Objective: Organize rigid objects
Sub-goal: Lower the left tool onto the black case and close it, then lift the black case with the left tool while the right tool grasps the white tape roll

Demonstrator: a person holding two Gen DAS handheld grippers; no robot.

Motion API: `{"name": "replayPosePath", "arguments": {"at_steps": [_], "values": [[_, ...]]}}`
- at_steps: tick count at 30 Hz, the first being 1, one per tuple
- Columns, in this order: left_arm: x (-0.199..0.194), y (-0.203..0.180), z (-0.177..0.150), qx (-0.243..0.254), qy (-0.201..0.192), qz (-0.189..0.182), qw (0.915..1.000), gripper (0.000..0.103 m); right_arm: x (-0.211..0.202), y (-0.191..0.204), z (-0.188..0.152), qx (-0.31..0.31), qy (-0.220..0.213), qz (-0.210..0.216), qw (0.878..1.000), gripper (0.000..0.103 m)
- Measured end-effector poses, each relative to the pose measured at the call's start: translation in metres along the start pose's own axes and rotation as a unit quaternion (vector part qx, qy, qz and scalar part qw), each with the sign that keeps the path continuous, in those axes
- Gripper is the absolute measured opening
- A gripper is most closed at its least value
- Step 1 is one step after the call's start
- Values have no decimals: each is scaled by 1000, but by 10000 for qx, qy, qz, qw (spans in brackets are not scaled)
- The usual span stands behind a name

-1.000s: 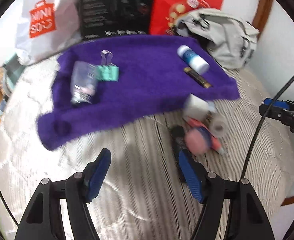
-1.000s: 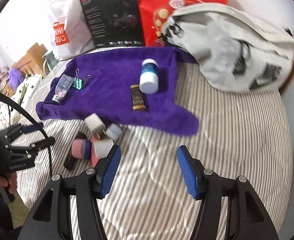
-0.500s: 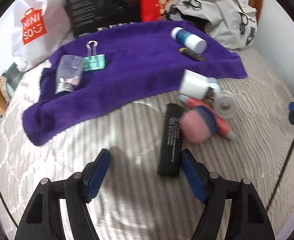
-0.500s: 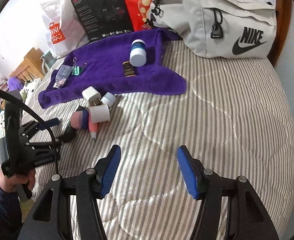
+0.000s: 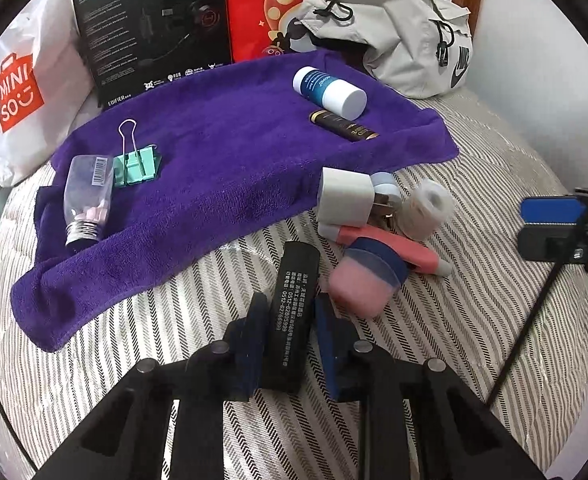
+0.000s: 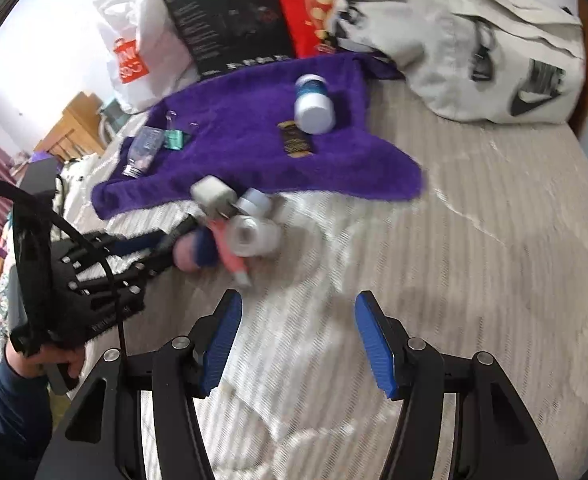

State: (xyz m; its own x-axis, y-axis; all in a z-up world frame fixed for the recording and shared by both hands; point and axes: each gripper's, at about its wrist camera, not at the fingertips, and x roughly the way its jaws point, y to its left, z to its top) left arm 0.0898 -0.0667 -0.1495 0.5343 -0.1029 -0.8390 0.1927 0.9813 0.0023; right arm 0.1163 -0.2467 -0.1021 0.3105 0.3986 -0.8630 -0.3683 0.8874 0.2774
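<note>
The black tube (image 5: 292, 312) lies on the striped bed (image 5: 473, 320), just below the purple towel (image 5: 222, 160). The left gripper (image 5: 290, 336) has its jaws narrow around the tube's near end, one blue pad on each side, seemingly touching it. Just to the right of the tube is a pink jar (image 5: 367, 280), then a white charger (image 5: 343, 202) and a tape roll (image 5: 429, 208). The right gripper (image 6: 297, 336) hangs above bare bed, jaws wide and holding nothing.
</note>
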Motion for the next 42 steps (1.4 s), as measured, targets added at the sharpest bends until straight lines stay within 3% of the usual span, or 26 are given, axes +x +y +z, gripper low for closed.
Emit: {"name": "replayPosePath", "arguments": {"at_steps": [2, 9, 15, 18, 19, 21, 22, 30, 42], "values": [[-1, 3, -1, -47, 28, -34, 10000, 22, 12, 7, 6, -21, 25, 137, 9999, 59], [-7, 15, -10, -285, 54, -141, 9995, 21, 43, 9, 24, -35, 40, -113, 9999, 59], [-7, 15, -10, -282, 55, -130, 9995, 21, 59, 19, 28, -404, 13, -465, 9981, 56], [-7, 16, -10, -321, 35, -159, 9994, 21, 60, 24, 29, -547, -181, -528, 9969, 55], [-8, 17, -11, -324, 28, -163, 9993, 21, 61, 26, 29, -609, -186, -613, 9961, 52], [-8, 17, -11, -318, 20, -167, 9994, 21, 66, 31, 27, -899, -137, -904, 9917, 33], [-8, 17, -11, -324, 22, -175, 9993, 21, 67, 32, 26, -955, -129, -940, 9909, 32], [-10, 24, -12, -426, -2, -304, 9986, 21, 61, 14, 30, -620, -42, -437, 9971, 29], [-26, 71, -22, -1018, -16, -377, 9941, 21, 35, 4, 29, -365, -58, -255, 9990, 29]]}}
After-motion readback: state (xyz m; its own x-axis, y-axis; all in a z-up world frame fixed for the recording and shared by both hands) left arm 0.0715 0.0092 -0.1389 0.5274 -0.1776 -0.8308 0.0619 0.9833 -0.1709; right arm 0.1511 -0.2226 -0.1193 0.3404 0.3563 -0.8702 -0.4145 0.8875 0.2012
